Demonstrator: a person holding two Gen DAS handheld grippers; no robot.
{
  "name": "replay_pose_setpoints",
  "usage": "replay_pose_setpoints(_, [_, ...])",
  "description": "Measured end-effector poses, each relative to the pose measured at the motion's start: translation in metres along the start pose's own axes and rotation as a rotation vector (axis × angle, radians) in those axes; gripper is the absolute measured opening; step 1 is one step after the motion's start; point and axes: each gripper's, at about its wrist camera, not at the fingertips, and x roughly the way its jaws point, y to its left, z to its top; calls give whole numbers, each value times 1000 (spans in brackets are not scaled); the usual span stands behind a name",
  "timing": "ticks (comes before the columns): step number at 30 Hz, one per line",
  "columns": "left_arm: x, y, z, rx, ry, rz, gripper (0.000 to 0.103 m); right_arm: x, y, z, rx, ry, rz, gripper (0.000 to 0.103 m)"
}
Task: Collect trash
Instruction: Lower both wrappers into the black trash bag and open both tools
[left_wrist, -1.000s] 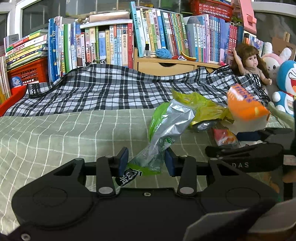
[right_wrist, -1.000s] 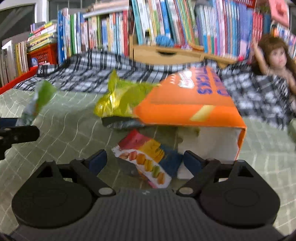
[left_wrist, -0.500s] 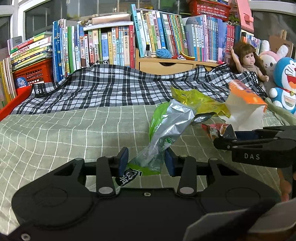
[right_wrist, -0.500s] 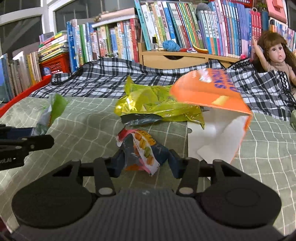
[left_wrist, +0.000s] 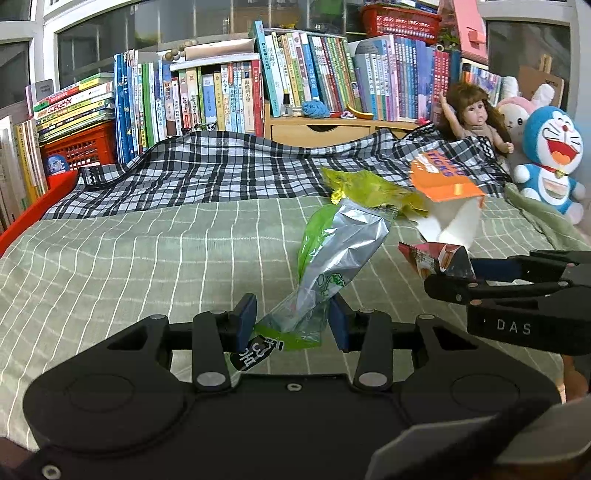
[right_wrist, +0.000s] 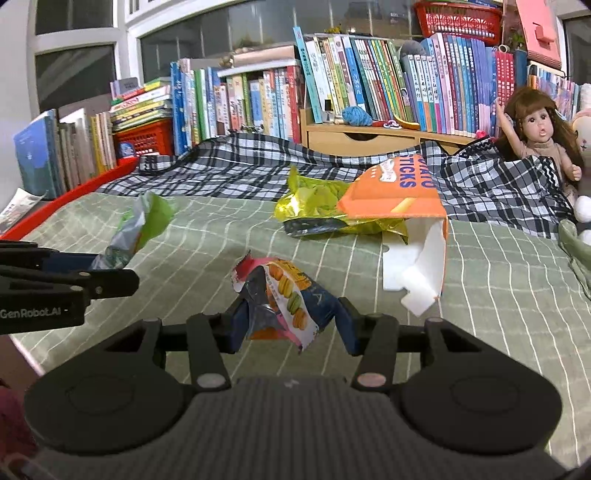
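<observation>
My left gripper is shut on a green and silver snack bag, which sticks up and forward above the bed. My right gripper is shut on a small macaron wrapper, lifted off the green checked bedsheet. In the left wrist view the right gripper shows at the right with the wrapper in its tips. On the bed behind lie a crumpled yellow bag and an open orange potato sticks box.
A black and white plaid blanket covers the far half of the bed. Shelves of books line the wall behind. A doll and plush toys sit at the right. A red bed rail runs along the left.
My right gripper shut on the macaron wrapper and pulled it up and back from the orange box. The left gripper kept hold of the green bag and drew back a little.
</observation>
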Motion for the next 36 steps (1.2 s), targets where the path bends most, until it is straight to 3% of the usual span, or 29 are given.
replay_pose_setpoints(16, [-77, -16, -76, -99, 37, -70, 40, -79, 22, -60, 25, -35, 31, 54])
replay_pose_setpoints(24, [-87, -19, -112, -115, 99, -84, 40, -96, 26, -92, 40, -2, 43, 55])
replay_pose_setpoints(36, [-77, -15, -162, -146, 222, -71, 40, -88, 29, -137, 67, 101, 61, 55])
